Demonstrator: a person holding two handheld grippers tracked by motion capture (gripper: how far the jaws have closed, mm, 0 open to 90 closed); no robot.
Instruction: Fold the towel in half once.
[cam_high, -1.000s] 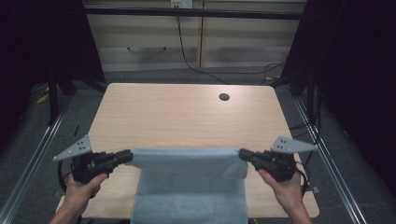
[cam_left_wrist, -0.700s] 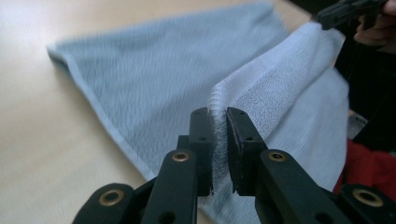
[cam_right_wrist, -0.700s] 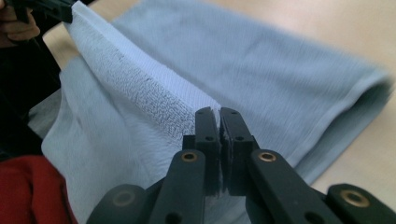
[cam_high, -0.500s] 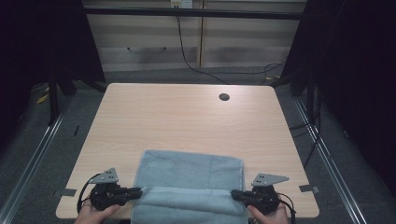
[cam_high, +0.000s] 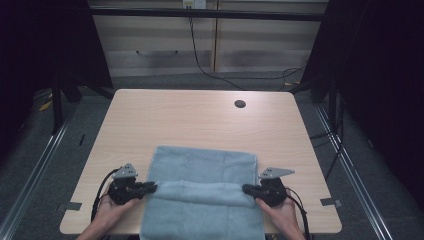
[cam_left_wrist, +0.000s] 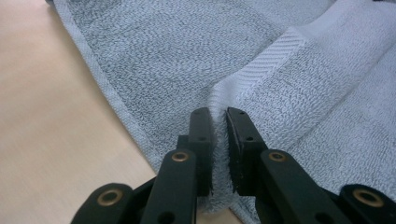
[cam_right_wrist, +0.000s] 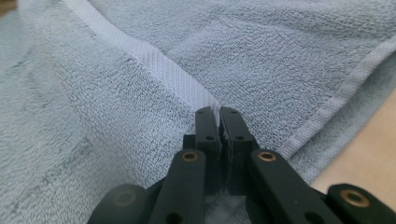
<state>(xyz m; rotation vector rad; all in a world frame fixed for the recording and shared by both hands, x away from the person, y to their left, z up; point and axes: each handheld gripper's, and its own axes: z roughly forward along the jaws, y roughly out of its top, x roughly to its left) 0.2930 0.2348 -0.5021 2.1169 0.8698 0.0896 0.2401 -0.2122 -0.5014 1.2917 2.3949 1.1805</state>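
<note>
A light blue towel (cam_high: 202, 195) lies on the wooden worktop (cam_high: 200, 120), its near part hanging over the front edge. The left gripper (cam_high: 150, 187) pinches the towel's left side and the right gripper (cam_high: 248, 189) its right side, along a raised fold running between them. A dark round hole (cam_high: 240, 104) sits near the worktop's far edge.

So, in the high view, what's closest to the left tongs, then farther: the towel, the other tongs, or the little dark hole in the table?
1. The towel, pinched in the left tongs at its left edge.
2. The right tongs, across the towel at its right edge.
3. The dark hole, far back on the table, to the right.
</note>
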